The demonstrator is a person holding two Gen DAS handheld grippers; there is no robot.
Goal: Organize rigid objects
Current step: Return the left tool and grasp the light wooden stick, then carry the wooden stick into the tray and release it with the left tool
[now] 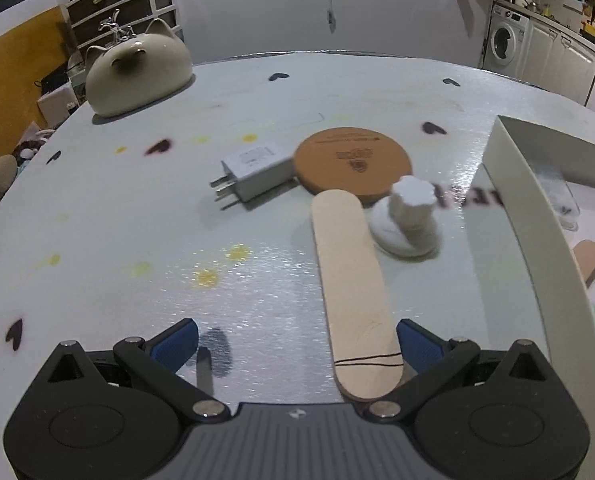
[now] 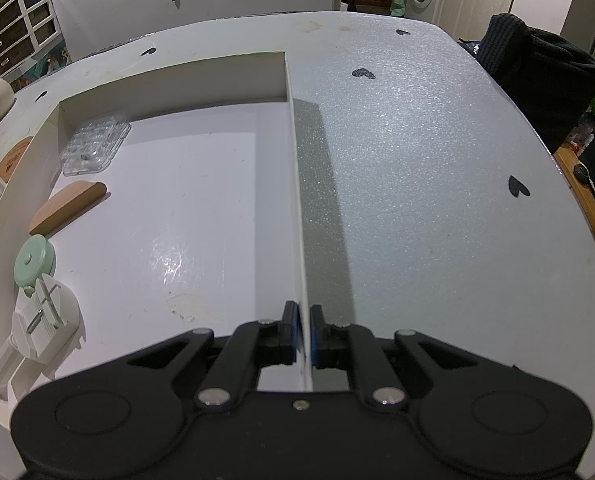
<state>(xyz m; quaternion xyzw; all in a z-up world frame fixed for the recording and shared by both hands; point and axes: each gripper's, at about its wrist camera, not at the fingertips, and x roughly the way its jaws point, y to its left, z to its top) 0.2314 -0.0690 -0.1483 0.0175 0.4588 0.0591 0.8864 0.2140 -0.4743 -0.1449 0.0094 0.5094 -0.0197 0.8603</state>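
— Wooden stick (image 1: pixel 353 292): where is it?
— Lying on the table (image 1: pixel 137 208) between my left gripper (image 1: pixel 297 344)'s spread jaws, unpinched. My right gripper (image 2: pixel 304 330) pinches the box (image 2: pixel 297 184) wall, steadying it, I'd say, for loading

White wall (image 1: pixel 377 4), washing machine (image 1: pixel 507 38), drawer unit (image 1: pixel 121 4).

Both wrist views sit low over the table (image 1: pixel 137 208), facing forward; shared: white box (image 2: pixel 169 76), probably the coaster (image 1: pixel 353 164).
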